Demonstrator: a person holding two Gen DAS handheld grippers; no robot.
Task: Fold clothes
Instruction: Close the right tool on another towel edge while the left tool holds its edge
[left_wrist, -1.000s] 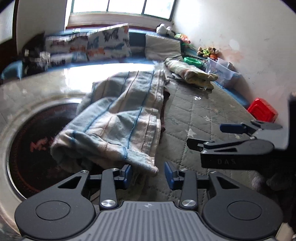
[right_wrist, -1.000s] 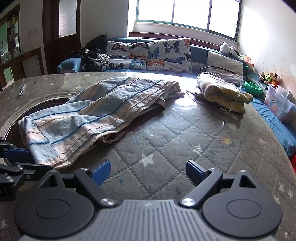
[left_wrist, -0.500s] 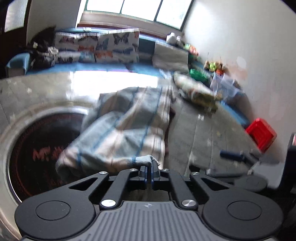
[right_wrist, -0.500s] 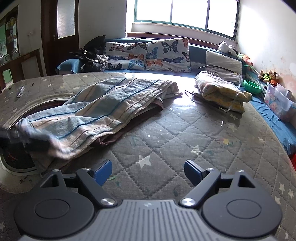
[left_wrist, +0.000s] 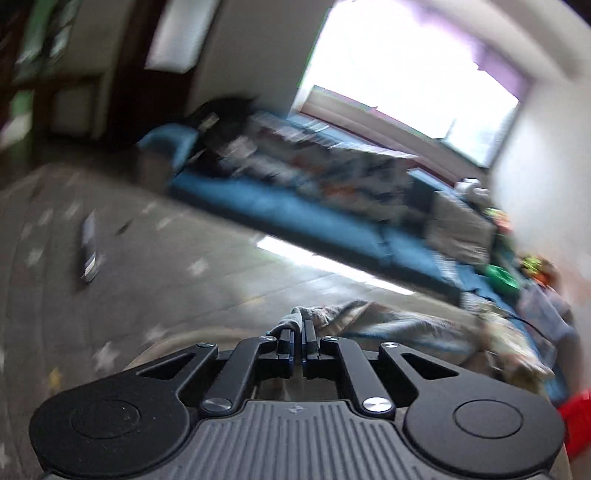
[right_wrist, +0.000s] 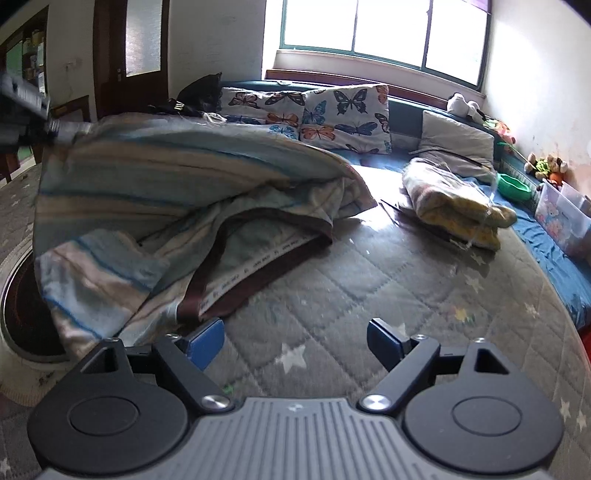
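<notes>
A light blue and beige striped garment (right_wrist: 155, 192) with a dark brown waistband (right_wrist: 258, 273) lies on the quilted grey cover (right_wrist: 369, 288). Its left corner is lifted high above the cover. My left gripper (left_wrist: 298, 332) is shut on that corner, and a tuft of the striped cloth (left_wrist: 314, 314) pokes out past its tips; in the right wrist view it shows as a blur at the upper left (right_wrist: 55, 127). My right gripper (right_wrist: 295, 338) hovers low over the cover beside the waistband, jaws open and empty.
A folded yellow and grey bundle (right_wrist: 454, 199) lies at the back right. Butterfly cushions (right_wrist: 314, 110) line a blue bench under the window. A green bowl (right_wrist: 513, 186) and a clear toy bin (right_wrist: 561, 216) stand at the right. A dark round inset (right_wrist: 22, 306) lies at the left edge.
My left gripper closed on the garment's near corner, then swung up and to the left with it, rolling as it went. The cloth now hangs raised like a tent. The right gripper stayed put.
</notes>
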